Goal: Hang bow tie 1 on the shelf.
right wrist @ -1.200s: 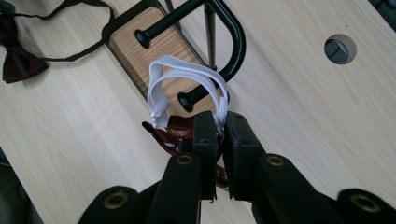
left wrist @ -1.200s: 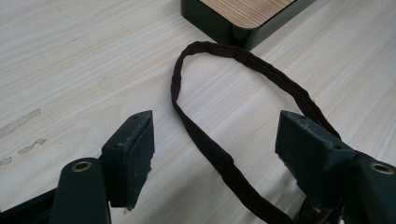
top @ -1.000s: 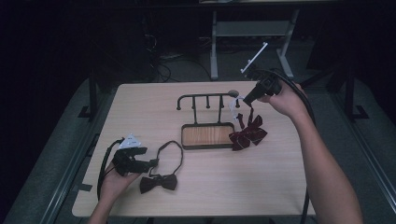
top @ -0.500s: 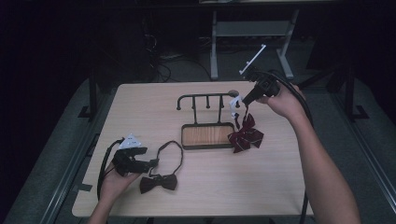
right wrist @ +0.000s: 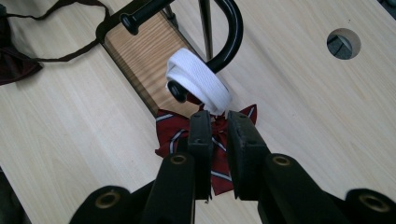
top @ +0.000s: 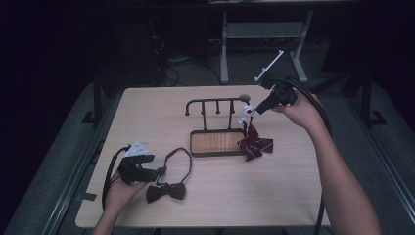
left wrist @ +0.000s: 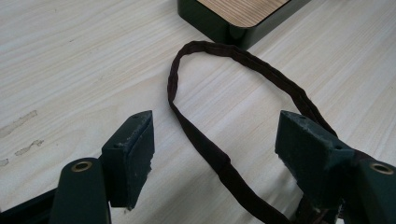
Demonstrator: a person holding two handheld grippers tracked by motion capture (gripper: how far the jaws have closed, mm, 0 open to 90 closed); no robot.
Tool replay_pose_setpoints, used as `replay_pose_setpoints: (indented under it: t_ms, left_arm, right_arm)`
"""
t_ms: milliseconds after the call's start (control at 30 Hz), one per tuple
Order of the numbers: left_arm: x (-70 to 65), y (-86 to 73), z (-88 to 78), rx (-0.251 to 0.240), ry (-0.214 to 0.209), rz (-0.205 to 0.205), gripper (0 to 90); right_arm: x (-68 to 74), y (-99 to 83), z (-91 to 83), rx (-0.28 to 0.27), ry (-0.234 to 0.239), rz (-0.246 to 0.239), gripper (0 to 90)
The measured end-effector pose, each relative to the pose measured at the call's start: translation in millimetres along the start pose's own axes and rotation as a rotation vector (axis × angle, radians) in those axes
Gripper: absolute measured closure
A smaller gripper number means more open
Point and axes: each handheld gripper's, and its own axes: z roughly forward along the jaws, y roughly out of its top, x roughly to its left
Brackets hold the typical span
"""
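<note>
A red striped bow tie (top: 255,144) hangs by its white strap (top: 246,111) from the right end hook of a black rack (top: 215,103). In the right gripper view the strap (right wrist: 198,79) is looped over the hook (right wrist: 233,32), with the bow (right wrist: 170,130) below. My right gripper (right wrist: 219,116) sits at the strap's lower end. Its jaws have just been opening to a narrow gap, and I see nothing pinched between them. My left gripper (left wrist: 215,130) rests open on the table, with the dark bow tie's strap (left wrist: 205,144) lying between its jaws.
The rack stands on a wood-topped base (top: 215,142) at mid table. The dark bow tie (top: 166,192) lies near the front left, its strap loop (top: 178,156) reaching toward the base. A round hole (right wrist: 343,43) is cut in the tabletop beyond the rack.
The red bow tie has settled slightly lower and to the left beside the rack's base. The right hand has shifted a little, and the left hand has stayed still.
</note>
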Motion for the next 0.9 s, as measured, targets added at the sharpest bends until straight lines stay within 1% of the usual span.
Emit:
replay_pose_setpoints:
  t_ms: [200, 300, 533, 667, 733, 833, 900]
  left_arm:
    - [-0.8, -0.1, 1.5, 0.004, -0.002, 0.003, 28.7]
    - [-1.1, -0.1, 1.4, 0.006, -0.002, 0.004, 28.7]
    - [-1.2, -0.2, 1.8, 0.009, -0.002, 0.004, 28.7]
    - [-0.7, 0.1, 1.7, 0.014, 0.0, 0.016, 28.7]
    - [-1.1, -0.1, 1.9, 0.013, 0.0, 0.012, 28.7]
    - [-1.2, -0.2, 2.3, 0.013, 0.0, 0.009, 28.7]
    - [-1.2, -0.3, 2.4, 0.013, 0.0, 0.008, 28.7]
  right_arm:
    - [0.4, -6.6, 0.7, -0.002, 0.025, 0.0, 78.2]
    - [1.3, -8.2, 0.8, -0.004, 0.037, -0.008, 77.5]
    - [5.0, -14.2, 1.4, -0.006, 0.05, -0.022, 75.9]
    - [7.2, -19.7, 4.2, -0.005, 0.058, -0.027, 74.8]
    - [8.1, -21.7, 5.3, -0.008, 0.062, -0.033, 74.5]
    - [10.0, -25.1, 6.4, -0.006, 0.068, -0.03, 73.2]
    - [10.2, -27.9, 6.8, -0.014, 0.069, -0.031, 71.7]
